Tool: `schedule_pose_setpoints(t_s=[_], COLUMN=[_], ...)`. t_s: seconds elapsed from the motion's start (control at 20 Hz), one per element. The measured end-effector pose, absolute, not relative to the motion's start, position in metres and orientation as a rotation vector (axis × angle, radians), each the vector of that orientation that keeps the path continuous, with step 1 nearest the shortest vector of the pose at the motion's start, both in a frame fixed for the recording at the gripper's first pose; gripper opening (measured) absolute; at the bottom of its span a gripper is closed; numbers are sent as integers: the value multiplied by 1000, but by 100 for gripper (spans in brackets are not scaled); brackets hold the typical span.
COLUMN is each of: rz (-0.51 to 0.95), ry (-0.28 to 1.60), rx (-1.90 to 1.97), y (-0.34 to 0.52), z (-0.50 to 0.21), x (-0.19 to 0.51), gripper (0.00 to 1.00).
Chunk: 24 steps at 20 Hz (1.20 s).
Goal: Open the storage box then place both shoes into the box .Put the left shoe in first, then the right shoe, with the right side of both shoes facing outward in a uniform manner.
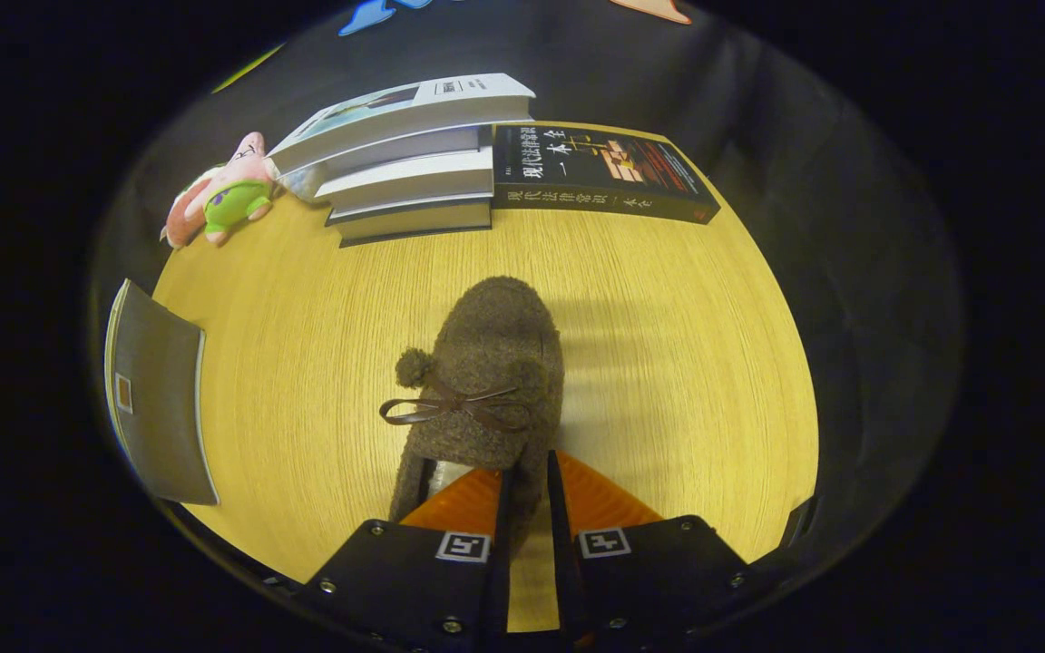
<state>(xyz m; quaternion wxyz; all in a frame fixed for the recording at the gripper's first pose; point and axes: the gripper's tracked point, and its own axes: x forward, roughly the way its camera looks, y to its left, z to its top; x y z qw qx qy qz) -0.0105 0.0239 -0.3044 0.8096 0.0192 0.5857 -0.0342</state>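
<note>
Gripper (522, 485) fingers clamped on side wall of fuzzy brown shoe (486, 381) (bow on top), one finger inside its opening. Toe aimed toward stacked books (409, 168) across wooden table (668, 363).

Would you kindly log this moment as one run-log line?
gripper: shut on shoe | shoe: brown fuzzy, gripped at collar wall, toe pointing away | beyond: book stack | table
</note>
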Motion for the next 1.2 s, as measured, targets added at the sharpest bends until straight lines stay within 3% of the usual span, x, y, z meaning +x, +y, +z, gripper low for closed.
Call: schedule_pose_setpoints(t_s=[1.05,1.1,1.2], rz=[-131,-102,-111], ry=[1288,1286,1277], rx=[77,90,41], y=[39,46,40], z=[-290,-289,-291], x=[-19,-20,-21], gripper=[27,30,65])
